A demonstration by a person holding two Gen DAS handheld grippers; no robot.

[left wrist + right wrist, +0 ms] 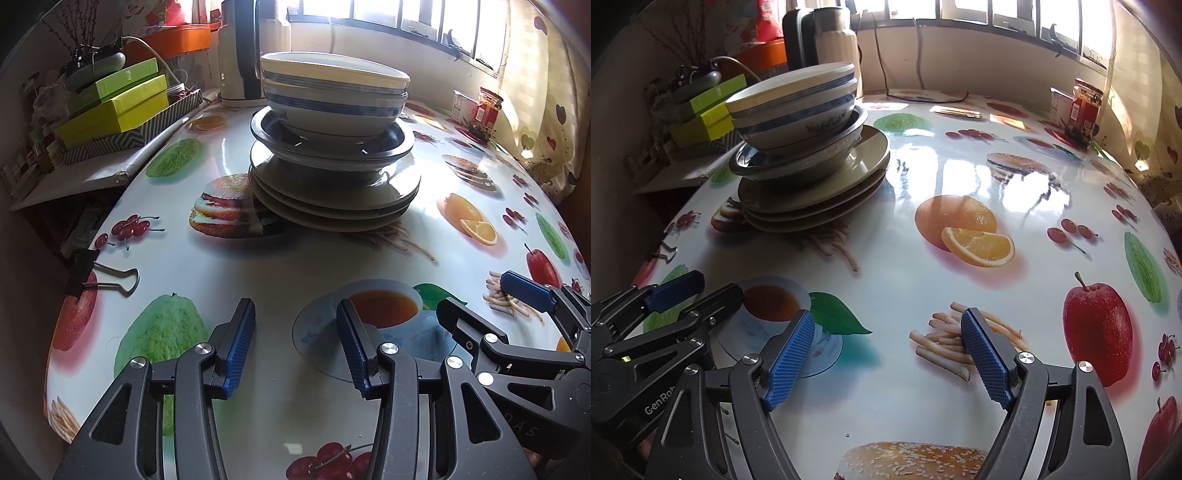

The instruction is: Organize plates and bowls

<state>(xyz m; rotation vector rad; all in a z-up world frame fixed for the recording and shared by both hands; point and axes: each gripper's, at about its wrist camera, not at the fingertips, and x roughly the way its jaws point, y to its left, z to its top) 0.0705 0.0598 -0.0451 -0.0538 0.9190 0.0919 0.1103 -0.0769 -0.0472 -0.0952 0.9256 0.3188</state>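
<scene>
One stack of dishes stands on the table with the fruit-print cloth [295,266]. Three olive plates [332,199] lie at the bottom, a dark-rimmed deep dish [332,144] sits on them, and two white bowls with blue bands [332,92] are nested on top. The stack also shows in the right wrist view [809,155], at the far left. My left gripper [295,332] is open and empty, low over the table in front of the stack. My right gripper [886,347] is open and empty, to the right of the left one, which shows in its view [698,291].
An electric kettle [240,51] stands behind the stack. Green boxes [118,99] lie piled on a side shelf at the left. A red-labelled jar [1084,107] stands at the far right near the window. A binder clip [99,273] grips the cloth at the left edge.
</scene>
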